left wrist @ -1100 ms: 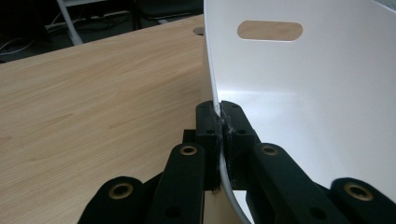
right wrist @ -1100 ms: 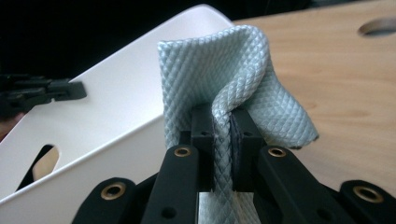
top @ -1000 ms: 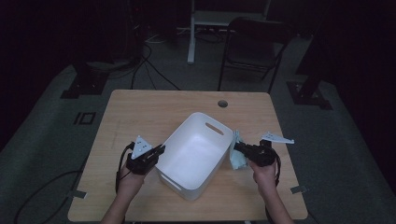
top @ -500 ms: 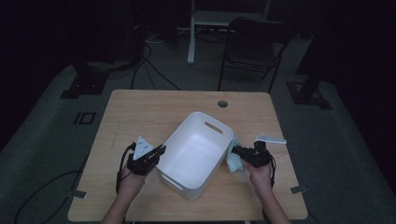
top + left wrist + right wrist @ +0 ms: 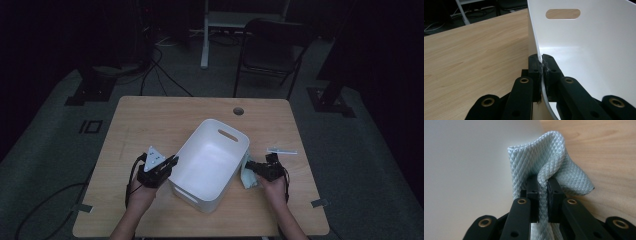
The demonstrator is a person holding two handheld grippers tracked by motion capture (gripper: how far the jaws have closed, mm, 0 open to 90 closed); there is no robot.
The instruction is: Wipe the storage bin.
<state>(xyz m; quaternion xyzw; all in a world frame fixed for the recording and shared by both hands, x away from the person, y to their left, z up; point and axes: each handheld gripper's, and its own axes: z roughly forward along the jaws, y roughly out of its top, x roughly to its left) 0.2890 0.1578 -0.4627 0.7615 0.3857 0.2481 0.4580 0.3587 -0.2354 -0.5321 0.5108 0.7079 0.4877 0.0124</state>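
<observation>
Nearest the person, two forearms come in from the bottom of the high view, one on each side of a white tub (image 5: 210, 162) that sits on the wooden table (image 5: 150, 120).

The left gripper (image 5: 169, 165) is clamped on the tub's near left wall. In the left gripper view its two black jaws pinch the thin white rim (image 5: 541, 75) between them, one jaw outside the wall and one inside. The grey three-cornered plate (image 5: 153, 157) rides on top of this gripper.

The right gripper (image 5: 252, 169) is closed on a pale blue-green cloth (image 5: 247, 177). In the right gripper view a fold of the quilted, diamond-patterned cloth (image 5: 546, 162) is squeezed between the jaws and bulges up above them, with the rest spreading out to the right over the table. The tub's white outer wall (image 5: 469, 170) stands just beside the cloth on its left. From above, the cloth lies on the table just beside the tub's right side, outside it, under the gripper.

The tub stands at an angle to the table's edges, with an oval handle slot (image 5: 228, 135) in its far end wall.

Farther right, a small flat pale item (image 5: 281, 150) lies on the table, too small to tell what it is. Near the table's far edge is a round cable hole (image 5: 238, 111). Beyond the table, a dark folding chair (image 5: 272, 47) stands on the grey floor.
</observation>
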